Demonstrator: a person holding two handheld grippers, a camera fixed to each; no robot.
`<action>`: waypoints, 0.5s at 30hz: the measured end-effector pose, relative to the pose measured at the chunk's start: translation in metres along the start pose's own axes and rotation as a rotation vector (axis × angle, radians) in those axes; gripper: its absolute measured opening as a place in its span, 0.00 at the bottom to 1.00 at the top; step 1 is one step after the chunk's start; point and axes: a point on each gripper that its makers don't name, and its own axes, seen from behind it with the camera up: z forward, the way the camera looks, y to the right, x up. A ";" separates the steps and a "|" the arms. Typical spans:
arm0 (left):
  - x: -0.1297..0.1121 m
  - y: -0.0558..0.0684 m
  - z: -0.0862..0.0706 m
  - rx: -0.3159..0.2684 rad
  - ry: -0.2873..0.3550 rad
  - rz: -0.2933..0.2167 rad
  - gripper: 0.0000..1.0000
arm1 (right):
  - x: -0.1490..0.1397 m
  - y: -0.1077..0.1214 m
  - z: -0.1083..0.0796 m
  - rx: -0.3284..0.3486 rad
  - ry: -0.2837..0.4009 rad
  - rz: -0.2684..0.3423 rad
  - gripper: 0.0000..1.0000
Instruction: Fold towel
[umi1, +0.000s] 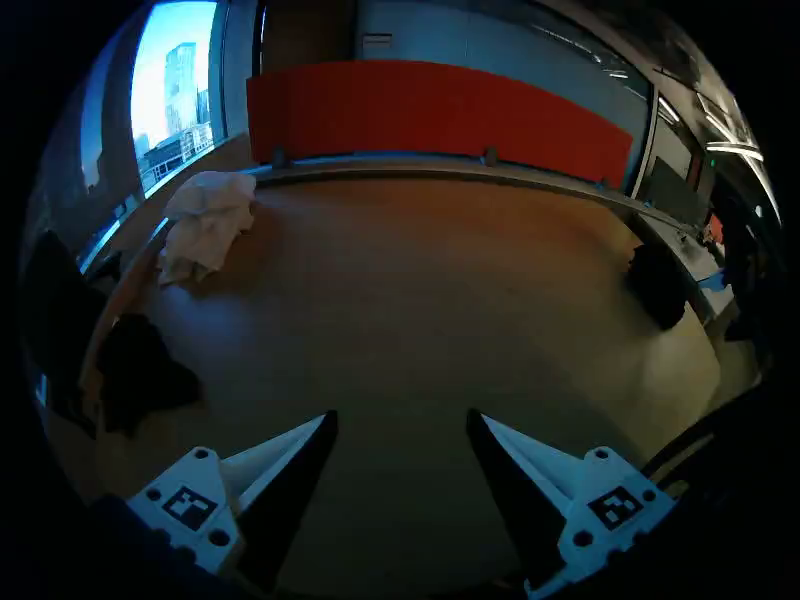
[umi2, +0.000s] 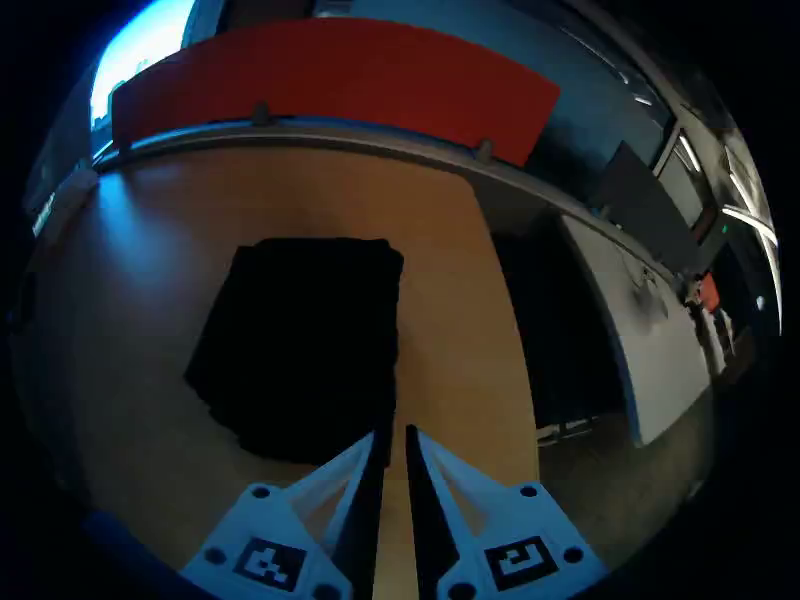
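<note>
We have a dark towel flat on the table, our right gripper at its near corner.
Soft, light and limp, so we'd take a corner. Right jaws are nearly closed; whether they pinch cloth, we cannot tell. Left gripper gapes, empty. We count one white towel at the far left corner, one dark heap at the left edge, and one dark bundle at the right edge.
</note>
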 end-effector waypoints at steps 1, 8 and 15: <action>0.000 0.000 0.000 0.000 0.000 0.001 0.95 | 0.001 0.000 -0.001 -0.001 0.003 0.003 0.23; 0.000 0.001 0.000 -0.005 0.002 0.001 0.96 | 0.006 0.001 -0.005 -0.003 0.024 0.014 0.65; 0.001 0.000 -0.002 -0.004 0.007 0.000 0.95 | 0.009 -0.002 -0.008 -0.001 0.037 0.011 0.72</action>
